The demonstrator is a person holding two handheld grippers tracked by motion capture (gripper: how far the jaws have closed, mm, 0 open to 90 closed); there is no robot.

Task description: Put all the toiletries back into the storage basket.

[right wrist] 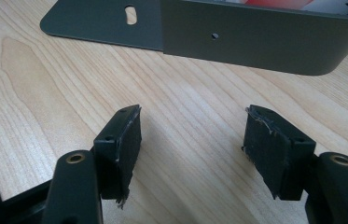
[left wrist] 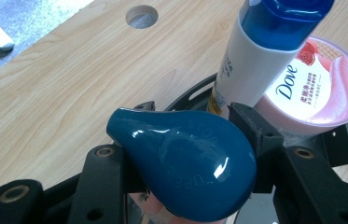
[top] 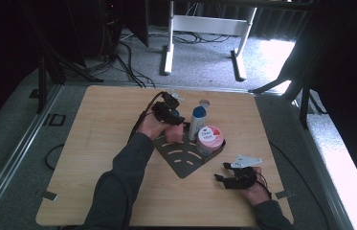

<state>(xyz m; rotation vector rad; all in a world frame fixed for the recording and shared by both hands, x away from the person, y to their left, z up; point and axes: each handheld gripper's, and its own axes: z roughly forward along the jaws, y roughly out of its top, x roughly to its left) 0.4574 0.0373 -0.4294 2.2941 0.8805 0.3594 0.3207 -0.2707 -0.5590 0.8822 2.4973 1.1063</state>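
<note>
Our left gripper [left wrist: 185, 158] is clamped on the teal cap [left wrist: 185, 172] of the pink bottle [top: 174, 132], at the rack's [top: 183, 165] ten o'clock corner. Right gripper [right wrist: 192, 154] rests apart, empty. Next, we judge: let go cleanly without tipping it.

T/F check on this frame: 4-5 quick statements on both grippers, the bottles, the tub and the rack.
1. The left gripper is shut on the teal cap of a pink bottle. True.
2. The right gripper holds the Dove tub. False: its jaws stand open over bare table.
3. The white bottle with a blue cap lies on its side. False: it stands upright beside the tub.
4. The tub sits in the dark metal rack. True.
5. The table has a round hole. True.
</note>
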